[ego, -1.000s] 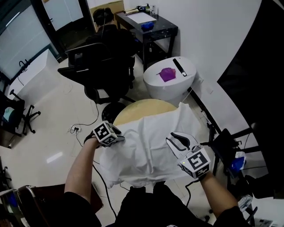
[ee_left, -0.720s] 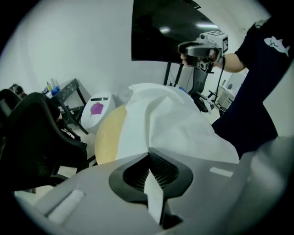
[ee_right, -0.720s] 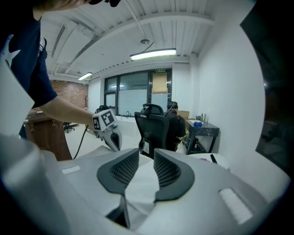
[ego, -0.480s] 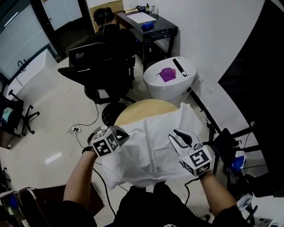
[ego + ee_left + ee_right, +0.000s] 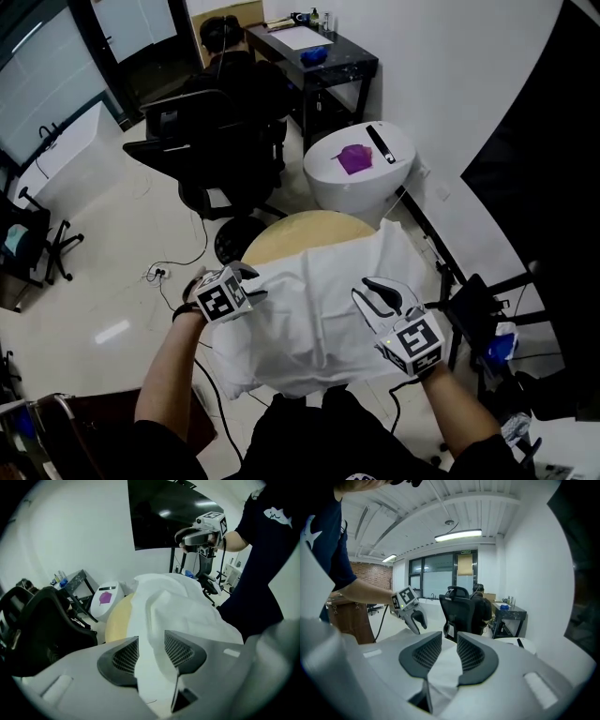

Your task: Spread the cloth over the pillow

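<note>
Spreading is in hand. My left hand-held gripper [image 5: 248, 284], jaws just eased wider, pinches the cloth [image 5: 319, 309]; the right [image 5: 370, 295] grasps it too. The cloth drapes the hidden pillow on the bench [image 5: 281, 234]. Next, I judge, draw it toward 6 o'clock and flatten wrinkles. The chair [image 5: 216, 141] at 11 and stool [image 5: 361, 178] at 12 stand apart.

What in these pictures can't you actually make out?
Pillow: head view, covered by the white cloth; its outline is lost.
Purple thing on the white round stand: head view, too small to name.
Seated person: head view, mostly behind the black chair.
</note>
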Tool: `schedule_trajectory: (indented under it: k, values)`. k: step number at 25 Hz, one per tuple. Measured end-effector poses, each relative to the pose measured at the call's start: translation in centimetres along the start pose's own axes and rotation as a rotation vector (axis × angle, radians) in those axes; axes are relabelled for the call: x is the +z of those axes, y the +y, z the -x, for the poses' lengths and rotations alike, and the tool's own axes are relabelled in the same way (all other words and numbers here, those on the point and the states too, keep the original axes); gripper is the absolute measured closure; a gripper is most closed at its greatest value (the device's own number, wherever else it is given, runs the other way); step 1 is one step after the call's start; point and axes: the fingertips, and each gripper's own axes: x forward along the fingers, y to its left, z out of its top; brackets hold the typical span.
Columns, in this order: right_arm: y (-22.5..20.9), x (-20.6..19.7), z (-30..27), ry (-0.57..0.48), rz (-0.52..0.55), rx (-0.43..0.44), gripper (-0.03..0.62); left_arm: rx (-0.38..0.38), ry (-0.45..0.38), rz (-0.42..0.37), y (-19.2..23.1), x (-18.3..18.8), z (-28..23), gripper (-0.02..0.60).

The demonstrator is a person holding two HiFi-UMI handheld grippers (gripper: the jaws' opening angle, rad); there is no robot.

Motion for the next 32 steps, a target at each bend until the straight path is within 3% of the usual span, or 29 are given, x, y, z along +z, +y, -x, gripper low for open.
schedule_trajectory:
  k: [4,7,10,13,21,24,27,32]
  values:
    - [0.3,-0.4,0.2,0.013,-0.002,0.008,0.48,-0.076,-0.028,0.095,0.4,-0.9,-1.8,0.399]
    - [0.1,-1.1,0.4,0.031,-0.02,-0.006,0.48,-0.116,-0.01,0.111,0.2,-1.3,-2.7,0.399]
    - [-0.2,-1.5,0.6,0.029,-0.033,-0.008,0.48,-0.112,0.002,0.086,0.1,-1.1,-2.8,0.5]
    - [-0.8,-1.5,0.8,0.023,-0.038,-0.013,0.48,-0.063,0.003,0.029,-0.1,-0.1,-2.2,0.577]
    - [-3.1,-0.8,1.6,-0.016,-0.048,-0.045,0.48,0.208,0.035,-0.309,-3.7,6.5,2.6,0.581]
    - [-3.8,-0.6,1.8,-0.025,-0.052,-0.052,0.48,0.264,0.021,-0.4,-6.9,9.1,2.9,0.581]
    - [-4.4,-0.4,1.9,-0.036,-0.046,-0.054,0.48,0.235,0.007,-0.445,-10.5,10.7,2.0,0.581]
    - [-4.4,-0.3,1.6,-0.019,-0.017,-0.02,0.48,0.1,-0.046,-0.424,-16.1,12.4,-1.2,0.581]
